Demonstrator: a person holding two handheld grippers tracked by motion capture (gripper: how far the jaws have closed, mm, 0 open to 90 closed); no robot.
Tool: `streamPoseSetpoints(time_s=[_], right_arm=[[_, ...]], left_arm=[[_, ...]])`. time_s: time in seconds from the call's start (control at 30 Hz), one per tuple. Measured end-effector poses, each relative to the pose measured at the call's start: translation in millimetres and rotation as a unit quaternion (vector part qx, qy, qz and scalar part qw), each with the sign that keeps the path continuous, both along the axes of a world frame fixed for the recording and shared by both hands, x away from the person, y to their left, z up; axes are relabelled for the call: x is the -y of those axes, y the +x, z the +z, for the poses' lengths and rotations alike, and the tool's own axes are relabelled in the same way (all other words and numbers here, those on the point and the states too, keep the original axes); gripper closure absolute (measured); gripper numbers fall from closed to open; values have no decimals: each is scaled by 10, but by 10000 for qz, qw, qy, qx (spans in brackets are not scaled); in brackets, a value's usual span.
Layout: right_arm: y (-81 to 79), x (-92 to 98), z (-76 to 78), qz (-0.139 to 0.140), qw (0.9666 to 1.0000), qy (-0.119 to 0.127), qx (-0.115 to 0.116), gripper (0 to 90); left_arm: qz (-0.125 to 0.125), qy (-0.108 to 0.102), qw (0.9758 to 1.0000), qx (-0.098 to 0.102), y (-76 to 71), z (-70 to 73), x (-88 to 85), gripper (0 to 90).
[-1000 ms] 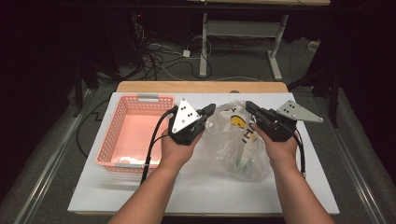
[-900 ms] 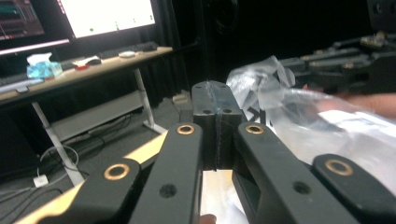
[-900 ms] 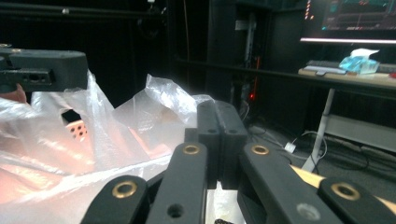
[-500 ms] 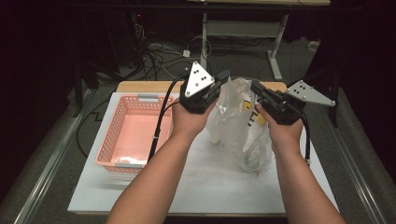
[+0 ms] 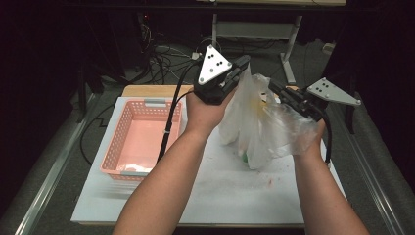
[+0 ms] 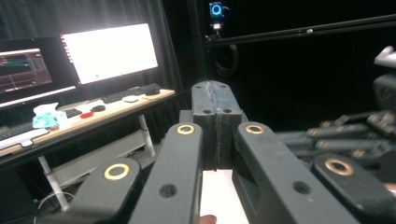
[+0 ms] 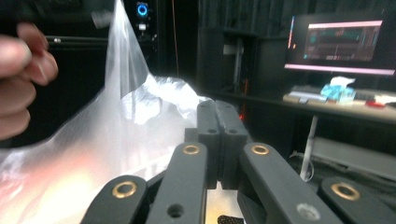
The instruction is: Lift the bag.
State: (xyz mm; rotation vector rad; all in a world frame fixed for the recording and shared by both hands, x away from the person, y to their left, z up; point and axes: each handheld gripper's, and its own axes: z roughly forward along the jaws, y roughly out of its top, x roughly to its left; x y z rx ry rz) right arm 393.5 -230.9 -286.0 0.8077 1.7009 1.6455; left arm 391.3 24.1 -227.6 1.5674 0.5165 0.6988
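A clear plastic bag [image 5: 259, 122] hangs above the white board, stretched between my two grippers. Something yellow and something green show dimly through its film. My left gripper [image 5: 243, 61] is raised highest and is shut on the bag's top corner, which peaks at its tips. In the left gripper view its jaws [image 6: 215, 93] are pressed together with a thin film in the seam. My right gripper [image 5: 272, 84] is shut on the bag's other edge, a little lower and to the right. The right gripper view has the bag [image 7: 116, 126] spreading left from the shut jaws [image 7: 217, 109].
A pink plastic basket [image 5: 142, 137] stands on the left of the white board [image 5: 235, 196], with a wooden board [image 5: 147, 90] behind it. Cables and table legs lie on the floor beyond. A desk with lit monitors [image 6: 107, 51] stands farther off.
Both hands have risen and lifted the bag off the board. The left gripper climbed more and now stands above the right one.
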Motion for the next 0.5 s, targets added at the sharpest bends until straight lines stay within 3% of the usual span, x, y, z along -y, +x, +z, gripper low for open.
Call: streamPoseSetpoints(time_s=[0.13,0.23,0.5], right_arm=[[-28,32,196,-36,9997,30,243,900],[-40,53,269,-11,9996,44,294,900],[44,70,-22,-127,9999,-99,-52,900]], left_arm=[[28,-170,9999,-20,30,36,-49,888],[50,-162,9998,-54,50,23,-57,887],[142,76,9990,-412,132,-243,-100,885]])
